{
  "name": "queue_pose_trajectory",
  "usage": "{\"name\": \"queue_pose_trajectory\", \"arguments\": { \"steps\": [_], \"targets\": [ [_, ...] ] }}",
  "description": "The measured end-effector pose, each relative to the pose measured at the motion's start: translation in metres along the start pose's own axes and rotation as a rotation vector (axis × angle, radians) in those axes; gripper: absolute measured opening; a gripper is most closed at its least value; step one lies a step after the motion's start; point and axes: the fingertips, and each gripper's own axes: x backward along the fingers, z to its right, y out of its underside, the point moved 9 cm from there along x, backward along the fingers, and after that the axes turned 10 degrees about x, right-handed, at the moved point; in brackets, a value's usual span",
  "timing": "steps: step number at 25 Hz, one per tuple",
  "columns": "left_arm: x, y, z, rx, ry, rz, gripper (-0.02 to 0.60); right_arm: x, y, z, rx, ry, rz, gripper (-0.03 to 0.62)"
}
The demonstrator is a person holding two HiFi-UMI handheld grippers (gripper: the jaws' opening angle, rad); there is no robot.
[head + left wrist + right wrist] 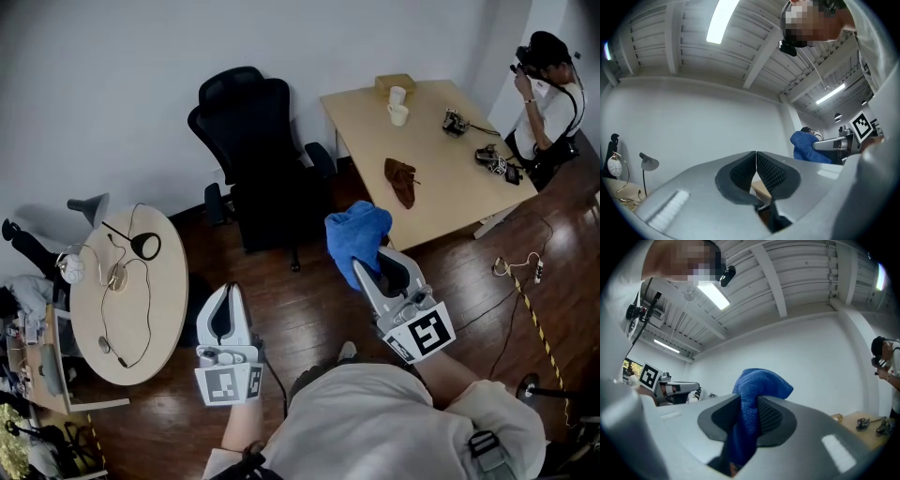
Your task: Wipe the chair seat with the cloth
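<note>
A black office chair (258, 159) stands against the far wall, its seat (277, 216) facing me. My right gripper (361, 267) is shut on a blue cloth (356, 239), held up in the air to the right of the seat and apart from it. In the right gripper view the blue cloth (754, 394) bulges out between the black pads (771, 416). My left gripper (228, 292) hangs low to the left of the chair, shut with nothing in it; its pads (771, 171) meet in the left gripper view.
A round table (173, 309) with a cable and headset is at the left. A rectangular wooden table (450, 197) at the right holds cups, a brown rag (401, 180) and small devices. A person (548, 94) stands at the far right. Cables lie on the wooden floor.
</note>
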Motion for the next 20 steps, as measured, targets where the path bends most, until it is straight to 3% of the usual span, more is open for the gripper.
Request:
{"name": "queue_pose_trajectory", "arguments": {
  "steps": [20],
  "targets": [
    [0.007,0.001,0.027,0.027,0.036,-0.003,0.054,0.026,-0.007,-0.004,-0.035,-0.011,-0.012,0.094]
  ]
}}
